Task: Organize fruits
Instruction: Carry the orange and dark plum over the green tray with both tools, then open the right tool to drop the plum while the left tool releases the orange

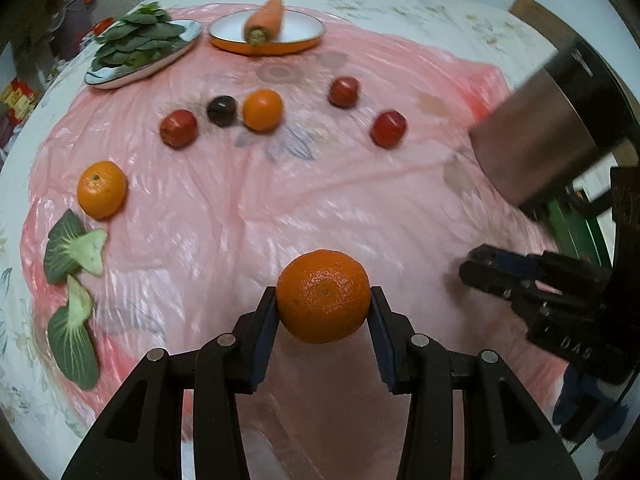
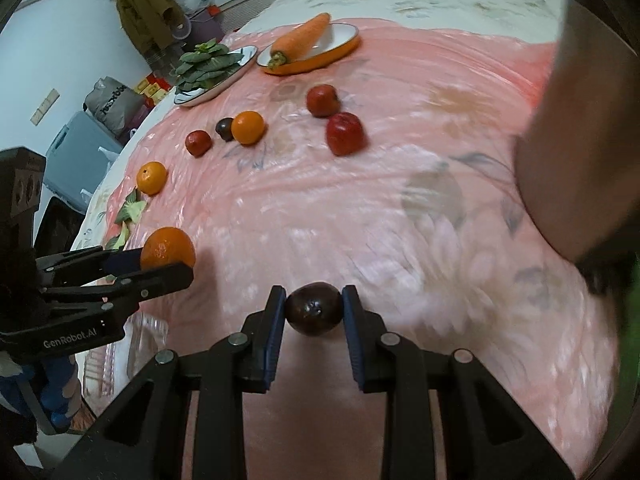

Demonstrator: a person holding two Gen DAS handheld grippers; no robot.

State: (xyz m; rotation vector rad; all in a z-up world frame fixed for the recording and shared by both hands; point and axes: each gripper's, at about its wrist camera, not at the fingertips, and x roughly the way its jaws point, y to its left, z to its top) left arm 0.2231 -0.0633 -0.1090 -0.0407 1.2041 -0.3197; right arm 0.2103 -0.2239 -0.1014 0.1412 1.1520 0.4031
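The left claw [image 1: 324, 300] is gripping an orange [image 1: 323, 295] between its two blue-padded fingers, both pads pressing on the fruit's sides and holding it clear above the pink cloth [image 1: 248, 216] that is covering the worktop. The right claw [image 2: 313, 308] is closed narrowly on a dark plum [image 2: 314, 309], pinching it at both sides and likewise holding it above the cloth. Each claw is showing in the other's view, the two hanging side by side over the near part of the cloth. Farther back, loose fruit is lying spread across the cloth: two more oranges, one near the left edge [image 1: 102, 189] and one toward the middle [image 1: 262, 110]; a second dark plum [image 1: 221, 110] just beside that middle orange; and three red fruits [image 1: 178, 128] [image 1: 344, 91] [image 1: 388, 129], well apart from one another. Two torn pieces of leafy green [image 1: 74, 246] are lying at the cloth's left edge, near the left-hand orange. At the far side, two oval plates are sitting next to each other: a white one [image 1: 120, 76] heaped with dark green leaves [image 1: 138, 36], and an orange-rimmed one [image 1: 304, 36] carrying a single carrot [image 1: 264, 20]. A blurred metal cylinder [image 1: 536, 136] is looming at the right of the left claw's view, above the right claw. Counted altogether: three oranges, two plums, three red fruits, one carrot, two plates.
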